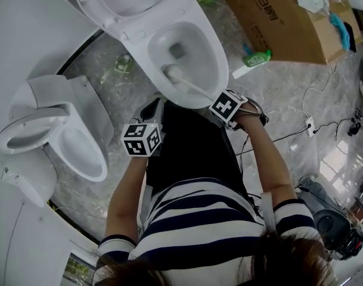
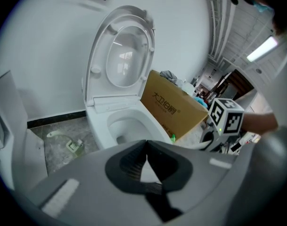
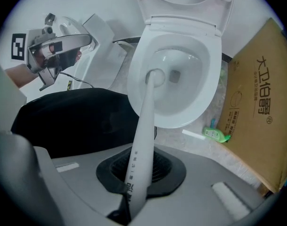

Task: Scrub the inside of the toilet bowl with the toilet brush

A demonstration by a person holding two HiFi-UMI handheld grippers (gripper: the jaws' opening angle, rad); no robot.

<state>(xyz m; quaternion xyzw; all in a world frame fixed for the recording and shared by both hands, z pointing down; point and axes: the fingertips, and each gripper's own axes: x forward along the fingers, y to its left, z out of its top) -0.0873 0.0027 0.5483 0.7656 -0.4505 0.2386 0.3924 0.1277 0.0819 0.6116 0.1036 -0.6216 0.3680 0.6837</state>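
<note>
Right: my right tool [image 3: 135, 185] clamps the toilet brush [image 3: 146, 109] handle, angled so its head reaches the toilet bowl [image 1: 214, 57] inner wall | Left: my left tool [image 2: 146, 147] closed, empty, clear of the bowl's front.

The left gripper [image 2: 146, 145], fingers [image 2: 127, 164] pressed together, faces the open toilet [image 2: 129, 122], a cardboard box [image 2: 174, 112] beside it.

I'm reading Chinese print that opens with 大卫, with a ® beside it, on the cardboard box [image 3: 256, 112]; the small print along the toilet brush [image 3: 143, 126] is too tiny to read.
</note>
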